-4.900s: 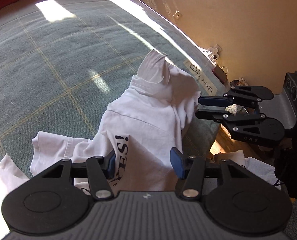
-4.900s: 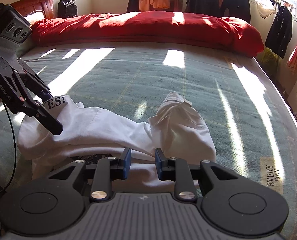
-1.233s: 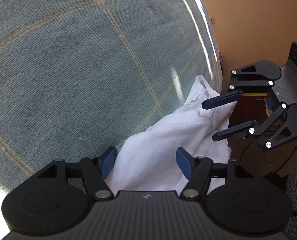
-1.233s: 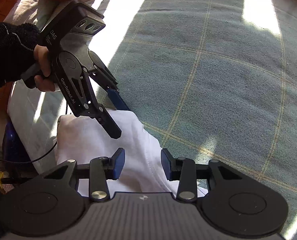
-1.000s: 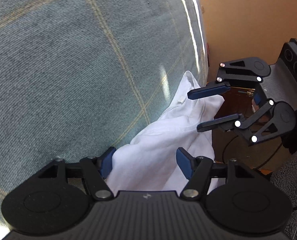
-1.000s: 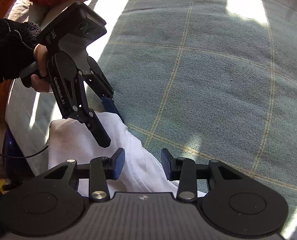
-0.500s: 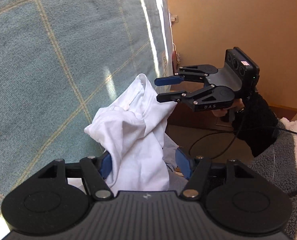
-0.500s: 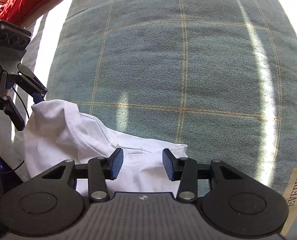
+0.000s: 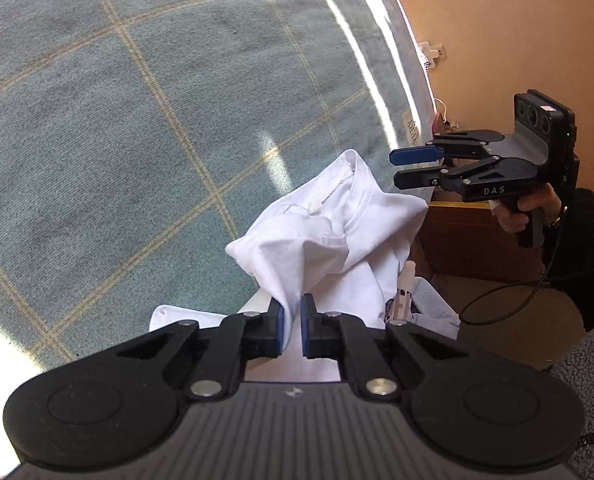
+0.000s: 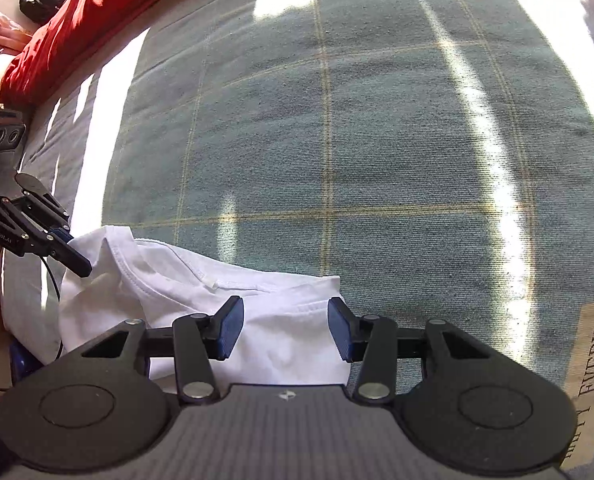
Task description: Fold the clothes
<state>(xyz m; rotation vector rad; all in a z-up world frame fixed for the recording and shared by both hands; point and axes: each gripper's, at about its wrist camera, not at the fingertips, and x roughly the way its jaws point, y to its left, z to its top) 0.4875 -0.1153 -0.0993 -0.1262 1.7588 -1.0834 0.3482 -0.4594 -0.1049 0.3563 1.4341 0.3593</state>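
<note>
From the left wrist camera there is one white cotton T-shirt (image 9: 329,236) bunched at the edge of the bed with the blue-green checked cover (image 9: 137,120). The left gripper (image 9: 292,322) has its two blue pads squeezed together on a fold of the shirt. The right gripper (image 9: 411,168) floats just past the shirt's far corner, its fingers a little apart with nothing between them. One hand (image 9: 525,212) in a black fuzzy sleeve holds it. A brown wooden box (image 9: 473,236) and a tan wall (image 9: 517,32) sit behind.

From the right wrist camera the same shirt lies over the bed's near edge. The right gripper (image 10: 283,328) is wide open above it. The left gripper (image 10: 67,250) pinches the shirt's left corner. One red quilt (image 10: 77,12) lies far back.
</note>
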